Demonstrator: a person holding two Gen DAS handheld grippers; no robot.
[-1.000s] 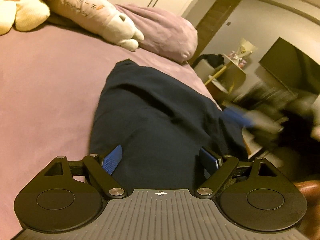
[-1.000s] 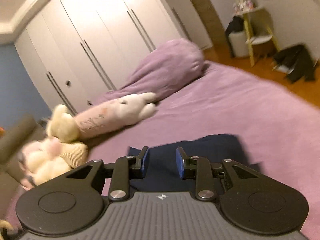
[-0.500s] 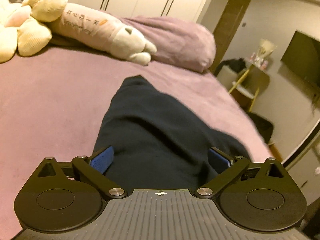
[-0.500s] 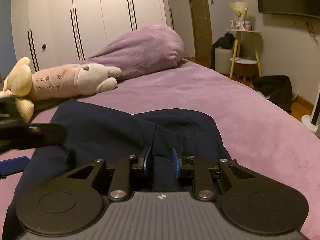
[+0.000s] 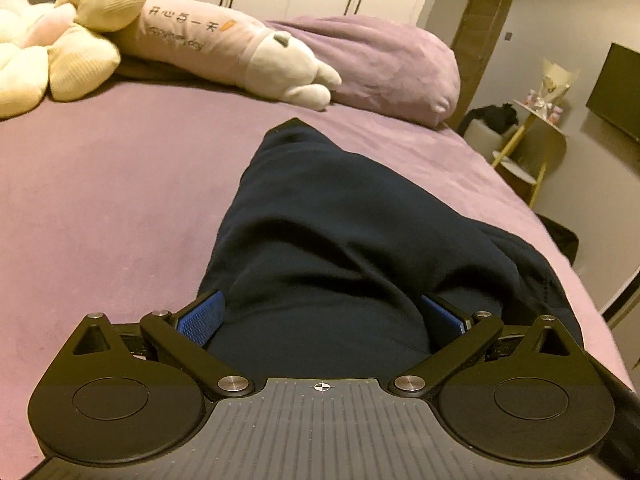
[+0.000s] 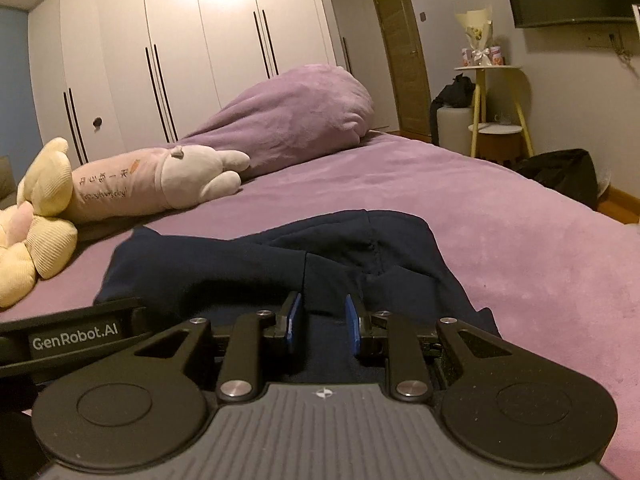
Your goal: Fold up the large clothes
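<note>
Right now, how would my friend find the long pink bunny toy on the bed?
Start at the big purple bed and look toward the white wardrobe doors. In front of the rolled-up purple blanket lies the long plush, stretched on its side. Unlike the lumpy yellow plush beside it, it is tube-shaped, pink with a white head, and has writing along its body.

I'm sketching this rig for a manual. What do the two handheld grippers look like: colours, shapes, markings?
Both match. The left gripper and right gripper have matte black bodies, a grey ribbed centre plate with a small crosshair mark, two round black discs, silver pivot screws and blue textured finger pads. White "GenRobot.AI" lettering marks the left gripper's side. No cables or sleeves show.
</note>
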